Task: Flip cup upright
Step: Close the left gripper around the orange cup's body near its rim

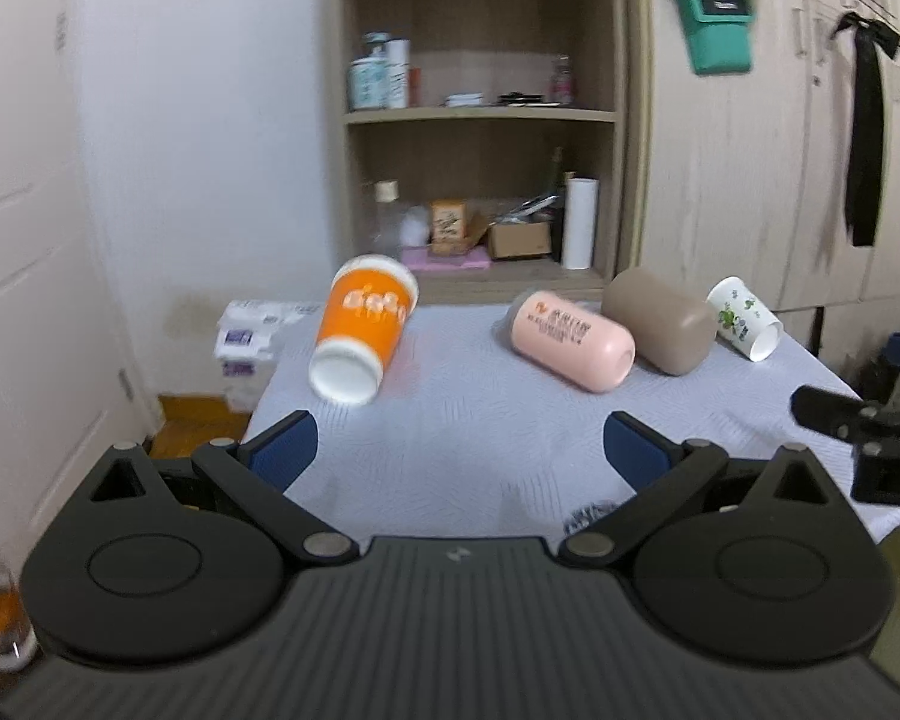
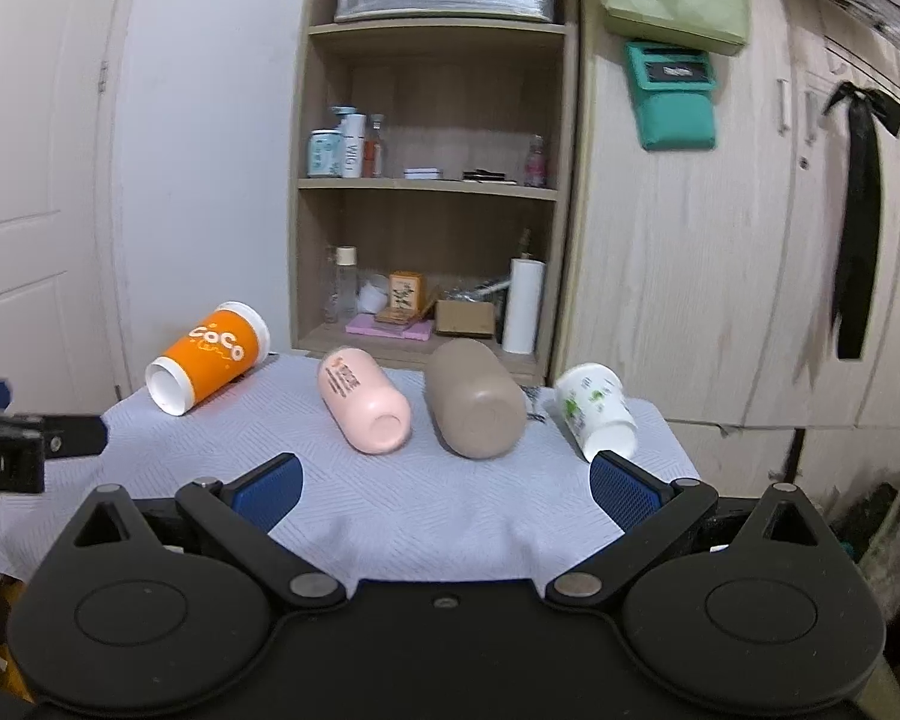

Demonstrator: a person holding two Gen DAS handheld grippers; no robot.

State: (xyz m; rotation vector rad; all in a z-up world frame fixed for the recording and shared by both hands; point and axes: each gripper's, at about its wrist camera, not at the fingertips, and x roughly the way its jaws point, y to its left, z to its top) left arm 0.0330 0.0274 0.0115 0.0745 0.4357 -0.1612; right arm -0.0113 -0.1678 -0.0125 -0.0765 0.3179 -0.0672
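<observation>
1. Currently four cups lie on their sides in a row across the table (image 2: 390,516), which is covered by a pale patterned cloth; none stands upright.
2. Farthest left is the orange paper cup with white lettering (image 2: 210,357); its white base faces the cameras and its rim points toward the wall; in the left wrist view it (image 1: 363,330) looks blurred and sits just beyond the left gripper's left finger.
3. Next comes the pink rounded plastic cup (image 2: 363,402), base toward the cameras; just beside it lies the taupe rounded cup (image 2: 474,405), also base-first; in the left wrist view the two appear to touch.
4. Farthest right is the white paper cup with green leaf print (image 2: 597,411), near the table's right edge and just beyond the right gripper's right finger.
5. The left gripper (image 1: 459,450) hovers over the table's near part, jaws spread wide and holding nothing.
6. The right gripper (image 2: 444,483) likewise has its jaws spread wide and empty.
7. Behind the table stands a wooden shelf unit (image 2: 426,186) holding bottles and boxes.
</observation>
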